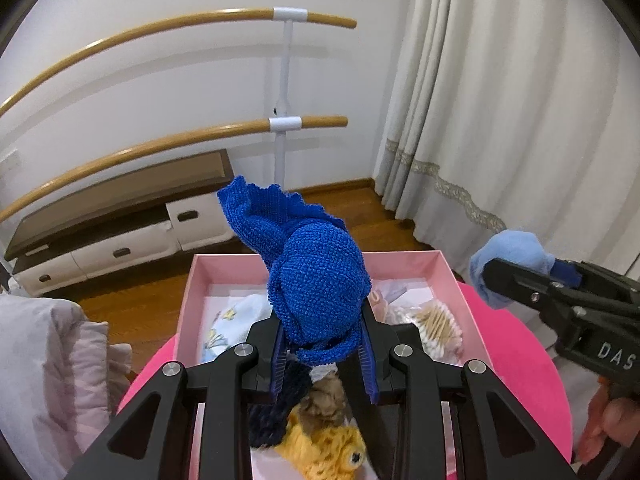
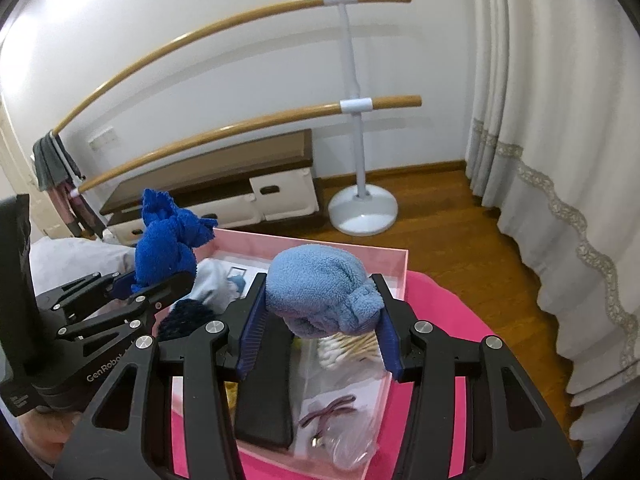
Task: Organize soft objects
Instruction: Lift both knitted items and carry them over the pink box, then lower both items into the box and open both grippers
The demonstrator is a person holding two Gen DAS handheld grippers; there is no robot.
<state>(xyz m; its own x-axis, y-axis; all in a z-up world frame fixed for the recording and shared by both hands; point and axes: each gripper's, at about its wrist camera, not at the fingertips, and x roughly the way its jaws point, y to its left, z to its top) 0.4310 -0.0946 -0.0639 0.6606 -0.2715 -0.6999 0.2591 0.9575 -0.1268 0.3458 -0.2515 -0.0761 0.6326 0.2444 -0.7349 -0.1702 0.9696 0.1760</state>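
- My left gripper (image 1: 323, 344) is clamped on a royal-blue knit bundle (image 1: 316, 276), held above the pink box (image 1: 400, 259).
- My right gripper (image 2: 320, 330) grips a pale-blue fleece bundle (image 2: 320, 292), also above the box.
- In the box: cotton swabs (image 2: 352, 346), a yellow knit toy (image 1: 320, 448), a navy knit piece (image 2: 186, 318).
- The box sits on a magenta surface (image 1: 516, 360).
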